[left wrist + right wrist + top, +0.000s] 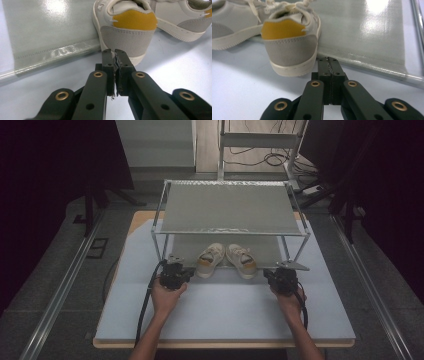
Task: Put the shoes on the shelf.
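Suede and canvas, the two shoes (227, 260) sit heels toward you at the lower shelf's (270, 251) front edge: light, soft-walled, stiff at the heel. Both your left gripper (114, 56) and right gripper (328, 60) are clenched, empty; open them and pinch each padded heel collar.

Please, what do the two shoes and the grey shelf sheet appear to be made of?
Left shoe: probably suede heel panel, matt and fuzzy, with a smooth yellow tab, perhaps leather; pale rubbery sole. Right shoe looks the same. Shelf sheet: likely woven plastic mesh, glossy, with fine weave and a stitched hem.
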The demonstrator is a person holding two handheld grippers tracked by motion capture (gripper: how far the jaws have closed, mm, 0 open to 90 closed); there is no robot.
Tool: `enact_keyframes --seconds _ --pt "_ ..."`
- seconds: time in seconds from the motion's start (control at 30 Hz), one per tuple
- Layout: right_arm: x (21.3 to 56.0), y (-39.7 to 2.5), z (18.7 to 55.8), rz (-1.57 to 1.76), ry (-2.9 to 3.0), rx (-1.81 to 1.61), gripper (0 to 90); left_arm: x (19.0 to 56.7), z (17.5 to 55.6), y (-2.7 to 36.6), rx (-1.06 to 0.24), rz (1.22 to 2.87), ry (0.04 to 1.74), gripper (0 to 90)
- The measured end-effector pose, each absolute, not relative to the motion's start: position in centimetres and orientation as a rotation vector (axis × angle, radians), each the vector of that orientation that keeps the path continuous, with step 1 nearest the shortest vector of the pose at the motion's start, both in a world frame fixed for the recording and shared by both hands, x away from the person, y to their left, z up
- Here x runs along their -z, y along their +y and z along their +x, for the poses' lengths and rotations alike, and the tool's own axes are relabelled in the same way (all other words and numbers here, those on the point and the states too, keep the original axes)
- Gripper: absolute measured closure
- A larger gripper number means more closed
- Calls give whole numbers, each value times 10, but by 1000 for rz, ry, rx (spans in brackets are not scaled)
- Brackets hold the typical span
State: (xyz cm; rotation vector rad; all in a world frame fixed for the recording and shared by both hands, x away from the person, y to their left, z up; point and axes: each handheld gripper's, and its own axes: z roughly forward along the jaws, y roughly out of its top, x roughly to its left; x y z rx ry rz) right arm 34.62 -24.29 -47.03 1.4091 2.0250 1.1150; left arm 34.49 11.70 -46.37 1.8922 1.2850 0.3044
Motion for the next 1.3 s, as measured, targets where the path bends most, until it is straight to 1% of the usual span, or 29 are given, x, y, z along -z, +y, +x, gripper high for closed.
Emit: enact_keyframes --seconds 0.37,0.73,1.3 --pt "480 -226 351 1386 2084 -1099 897 468 350 103 -267 1902 1276 866" --pt "480 -216 350 1362 2095 -1108 897 468 352 89 -227 1907 1249 862" --pt "482 -174 351 1272 2163 -1170 897 469 357 71 -194 1908 1226 859"
